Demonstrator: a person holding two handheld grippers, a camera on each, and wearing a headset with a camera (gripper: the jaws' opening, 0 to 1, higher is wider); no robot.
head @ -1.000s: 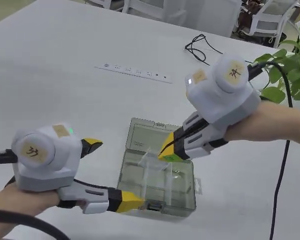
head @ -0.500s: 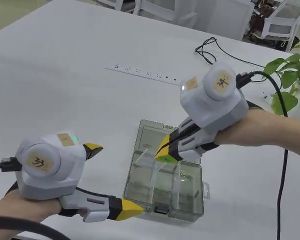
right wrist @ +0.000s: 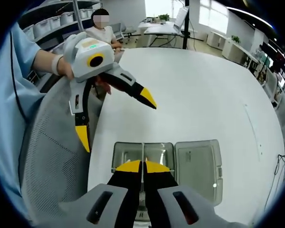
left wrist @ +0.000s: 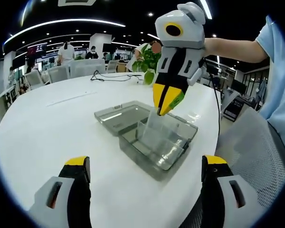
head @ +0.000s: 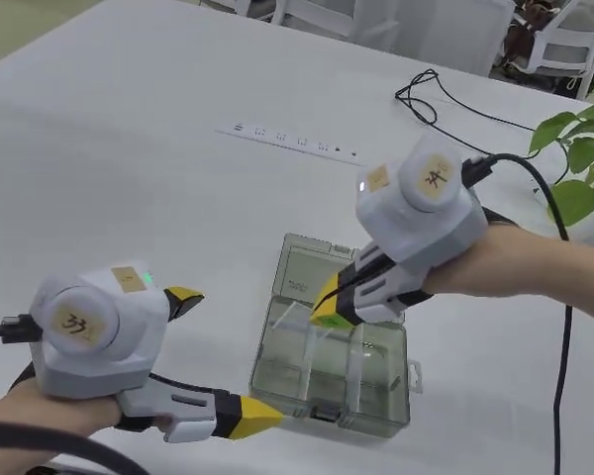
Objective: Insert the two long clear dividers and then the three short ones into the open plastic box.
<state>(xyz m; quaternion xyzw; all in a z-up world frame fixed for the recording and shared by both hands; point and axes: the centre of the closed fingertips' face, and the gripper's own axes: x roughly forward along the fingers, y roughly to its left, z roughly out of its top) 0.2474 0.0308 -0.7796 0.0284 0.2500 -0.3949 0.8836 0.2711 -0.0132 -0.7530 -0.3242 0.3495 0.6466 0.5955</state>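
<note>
Head view: right tool (head: pixel 327 305) is clamped on a clear divider (left wrist: pixel 156 128) over the plastic box (head: pixel 388 427) for slotting; left tool (head: pixel 223 354), jaws apart, is poised alongside, presumably to brace.

The head view looks steeply down from above and behind onto the counter (head: pixel 129 148), with the box (head: pixel 337 366) fairly near at lower centre. The left gripper view sits low over the counter and faces across the box to the right gripper (left wrist: pixel 164 107) at upper centre. The right gripper view looks almost straight down its fingers (right wrist: pixel 128 167) onto the box from close, with the left gripper (right wrist: pixel 118 122) at upper left. All three share the box; the divider (left wrist: pixel 153 127) is probably also the thin line between the right fingers
</note>
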